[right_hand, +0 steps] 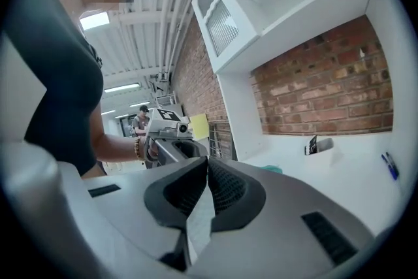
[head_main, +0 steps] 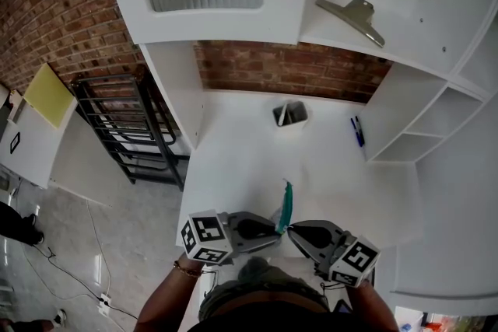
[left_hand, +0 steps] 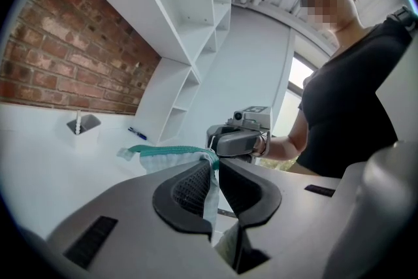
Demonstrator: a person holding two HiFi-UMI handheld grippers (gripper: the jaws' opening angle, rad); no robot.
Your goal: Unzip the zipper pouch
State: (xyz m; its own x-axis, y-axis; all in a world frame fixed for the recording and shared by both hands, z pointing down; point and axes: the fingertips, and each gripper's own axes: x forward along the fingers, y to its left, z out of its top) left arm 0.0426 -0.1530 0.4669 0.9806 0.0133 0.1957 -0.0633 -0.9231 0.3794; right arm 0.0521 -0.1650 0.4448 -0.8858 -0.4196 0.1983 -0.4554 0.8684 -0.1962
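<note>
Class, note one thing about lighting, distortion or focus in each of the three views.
Head view: even bright light, white desk nearly washed out, shelf edges bowed. Left gripper view: fisheye circle with black corners, bright window behind the person. Right gripper view: same dark corners, glaring ceiling light, brick wall lines curved.

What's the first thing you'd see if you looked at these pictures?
Low in the middle of the head view, the left gripper and the right gripper meet, both pinching a pale zipper pouch with a teal zip above the white table. Behind it runs a red brick wall.
</note>
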